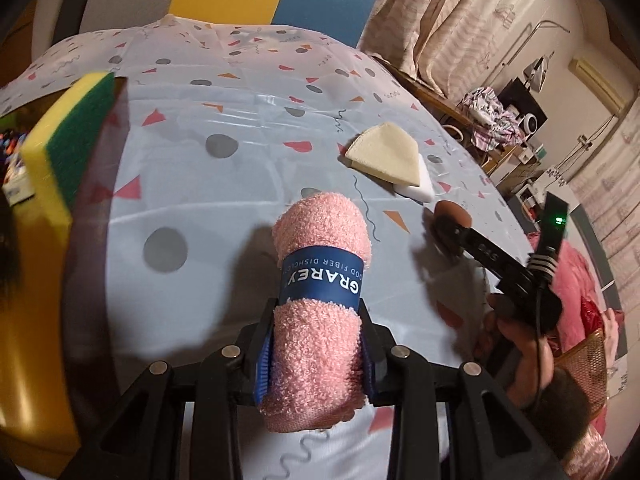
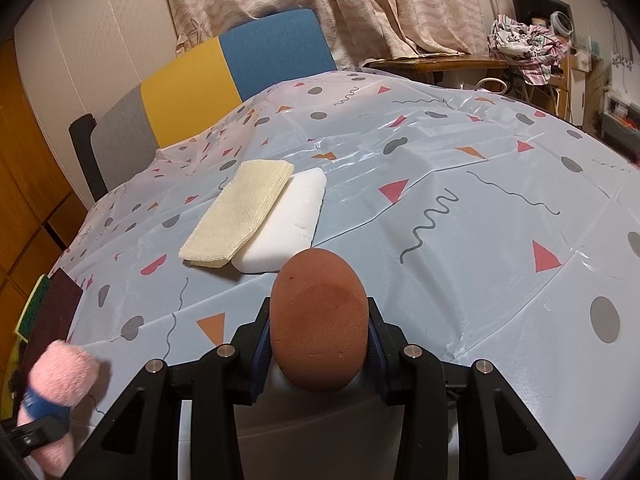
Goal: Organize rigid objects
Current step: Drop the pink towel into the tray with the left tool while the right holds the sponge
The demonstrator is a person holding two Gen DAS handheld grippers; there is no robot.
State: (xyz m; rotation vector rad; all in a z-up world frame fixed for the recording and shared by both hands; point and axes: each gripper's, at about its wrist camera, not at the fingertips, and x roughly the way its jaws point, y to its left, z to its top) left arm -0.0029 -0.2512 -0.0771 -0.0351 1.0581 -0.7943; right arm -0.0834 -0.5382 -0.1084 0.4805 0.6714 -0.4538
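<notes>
**Both grippers loaded, sorting under way**

At the far left a yellow-and-green sponge (image 1: 66, 140) stands on edge against the dark wall of a bin (image 1: 108, 184), judged to be where the items are being gathered; what else lies inside cannot be told.

Next comes the left gripper (image 1: 318, 354), its jaws clamped on the lower half of a rolled pink towel (image 1: 320, 280). The roll points forward past the fingertips, its blue paper band clear of the pads, so the grip sits on soft cloth that gives a little and is unlikely to slip. The towel hangs above the tablecloth (image 1: 200, 168), apart from it, casting a shadow below. Held so, near the bin side of the table, it looks headed there.

Toward the middle of the table a cream cloth (image 2: 236, 216) lies flat with one long edge overlapping a white sponge block (image 2: 288, 224); the two touch and look waiting to be collected.

To the right, the right gripper (image 2: 320, 344) is closed on a brown egg-shaped sponge (image 2: 318, 320), pads pressing its sides, broad end forward. It is held low over the tablecloth just short of the white block, probably parked while the left hand goes first, since two tools would crowd the bin.
</notes>
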